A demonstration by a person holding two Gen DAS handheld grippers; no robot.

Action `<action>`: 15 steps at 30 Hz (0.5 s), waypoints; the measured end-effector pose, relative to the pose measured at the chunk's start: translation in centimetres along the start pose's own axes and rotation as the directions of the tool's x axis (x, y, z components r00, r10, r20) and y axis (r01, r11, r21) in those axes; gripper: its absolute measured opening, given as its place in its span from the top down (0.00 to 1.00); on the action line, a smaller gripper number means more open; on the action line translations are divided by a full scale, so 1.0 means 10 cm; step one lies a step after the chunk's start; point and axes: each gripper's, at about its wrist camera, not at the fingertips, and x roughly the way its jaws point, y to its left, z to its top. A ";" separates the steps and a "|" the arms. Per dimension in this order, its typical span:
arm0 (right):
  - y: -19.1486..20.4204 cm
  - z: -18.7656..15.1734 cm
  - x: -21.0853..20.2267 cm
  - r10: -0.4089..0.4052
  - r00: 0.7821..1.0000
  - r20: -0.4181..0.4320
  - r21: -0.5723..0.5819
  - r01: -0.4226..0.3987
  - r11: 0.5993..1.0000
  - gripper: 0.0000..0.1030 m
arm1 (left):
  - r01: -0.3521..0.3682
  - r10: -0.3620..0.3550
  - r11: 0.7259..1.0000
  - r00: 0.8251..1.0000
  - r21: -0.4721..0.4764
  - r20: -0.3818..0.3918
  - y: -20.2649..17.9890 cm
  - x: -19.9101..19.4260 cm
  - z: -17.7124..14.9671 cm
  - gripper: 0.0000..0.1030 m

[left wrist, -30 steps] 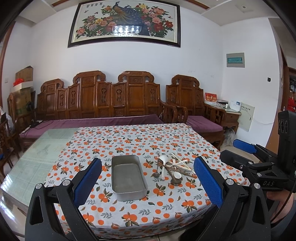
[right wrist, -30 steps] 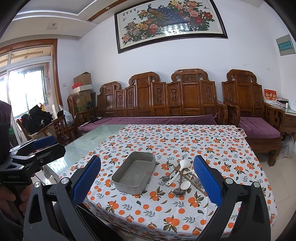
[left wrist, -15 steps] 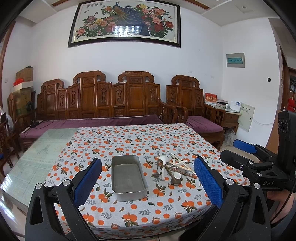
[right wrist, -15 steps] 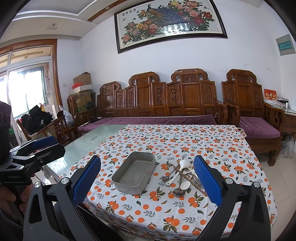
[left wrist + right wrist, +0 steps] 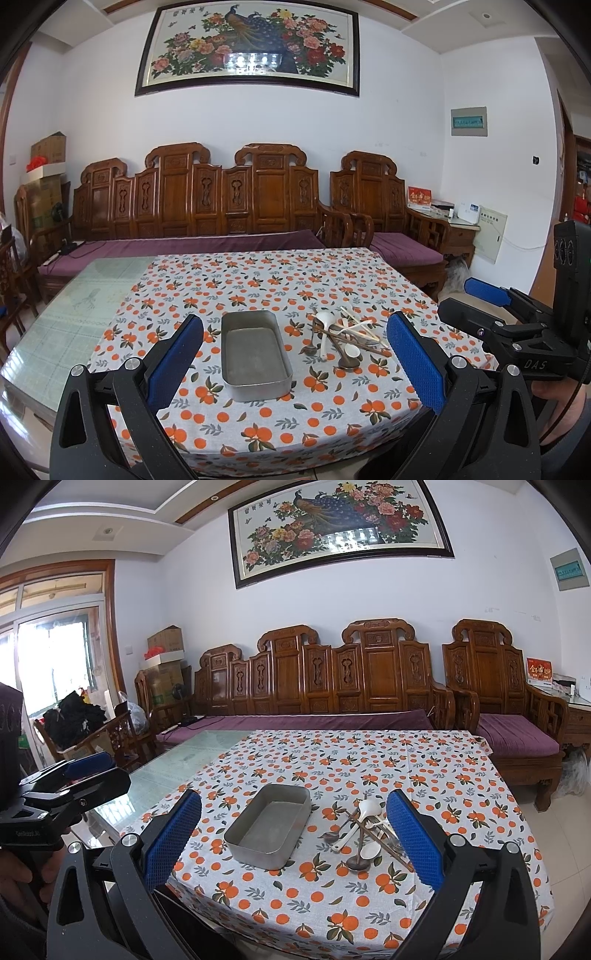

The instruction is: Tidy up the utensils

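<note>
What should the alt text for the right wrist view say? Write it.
Open blue-padded tongs frame an empty metal tray beside a jumbled pile of spoons and chopsticks on an orange-print tablecloth; a carved wooden sofa stands behind.

Left tool: blue pads spread wide, empty, level | Right tool: blue pads spread wide, empty, level | both hand-held

Metal tray sits just left of piled utensils.
</note>
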 end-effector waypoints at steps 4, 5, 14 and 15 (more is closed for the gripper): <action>0.02 -0.01 0.01 0.001 1.000 0.004 0.001 -0.001 1.000 0.03 | 0.001 -0.001 1.000 1.000 0.000 0.003 0.00 -0.03 0.01 0.06; 0.02 -0.01 0.01 0.001 1.000 0.004 0.002 -0.001 1.000 0.03 | 0.001 -0.001 1.000 1.000 0.000 0.003 0.00 -0.03 0.01 0.06; 0.01 -0.01 0.01 0.000 1.000 -0.001 0.004 0.000 1.000 0.03 | -0.001 0.001 1.000 1.000 0.002 0.000 -0.02 -0.02 0.00 0.06; 0.01 -0.02 0.02 -0.001 1.000 -0.003 0.005 0.001 1.000 0.03 | -0.001 0.001 1.000 1.000 0.002 -0.002 -0.01 0.00 -0.02 0.06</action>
